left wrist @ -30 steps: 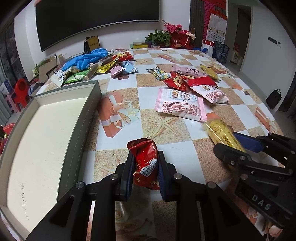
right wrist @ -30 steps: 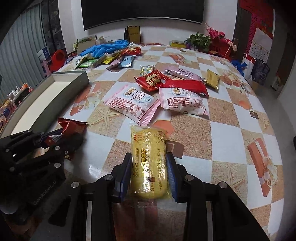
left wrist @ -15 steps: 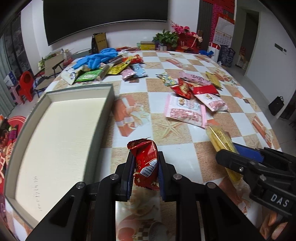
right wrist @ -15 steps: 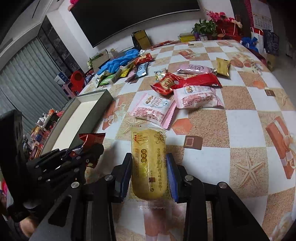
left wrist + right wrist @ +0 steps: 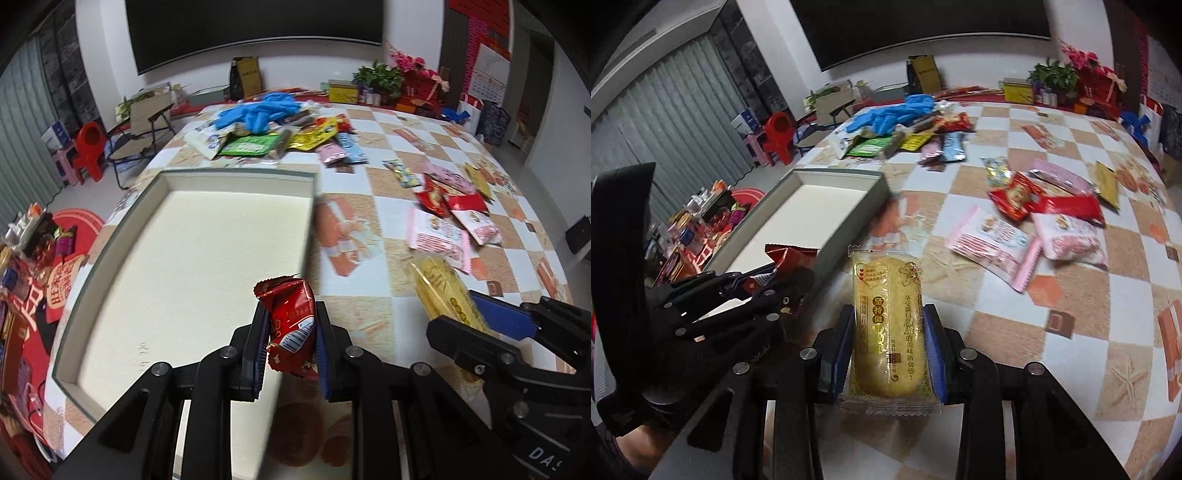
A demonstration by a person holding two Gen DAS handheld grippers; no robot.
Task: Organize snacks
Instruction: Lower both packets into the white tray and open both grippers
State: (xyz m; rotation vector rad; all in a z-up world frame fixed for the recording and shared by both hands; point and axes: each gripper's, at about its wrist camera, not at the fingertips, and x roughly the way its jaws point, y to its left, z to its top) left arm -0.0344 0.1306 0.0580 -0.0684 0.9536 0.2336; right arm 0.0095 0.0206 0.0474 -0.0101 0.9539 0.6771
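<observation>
My left gripper [image 5: 290,325] is shut on a small red snack packet [image 5: 291,325], held in the air over the right wall of the grey tray [image 5: 236,173], whose floor is cream and bare. My right gripper [image 5: 890,332] is shut on a long yellow cake packet [image 5: 888,325], lifted above the table just right of the tray [image 5: 849,236]. In the left wrist view the yellow packet [image 5: 443,291] and right gripper sit at lower right. In the right wrist view the left gripper [image 5: 753,284] with the red packet [image 5: 786,256] is at left.
Pink, red and gold snack packets [image 5: 443,218] lie loose at the right of the chequered table [image 5: 354,295]. A pile of packets under blue gloves [image 5: 258,110] sits beyond the tray. Plants and boxes stand at the far edge; a red stool and chair are off to the left.
Both grippers rose and swung left toward the tray with their packets. The tray now fills the left wrist view's centre, and the red packet hangs over its right wall.
</observation>
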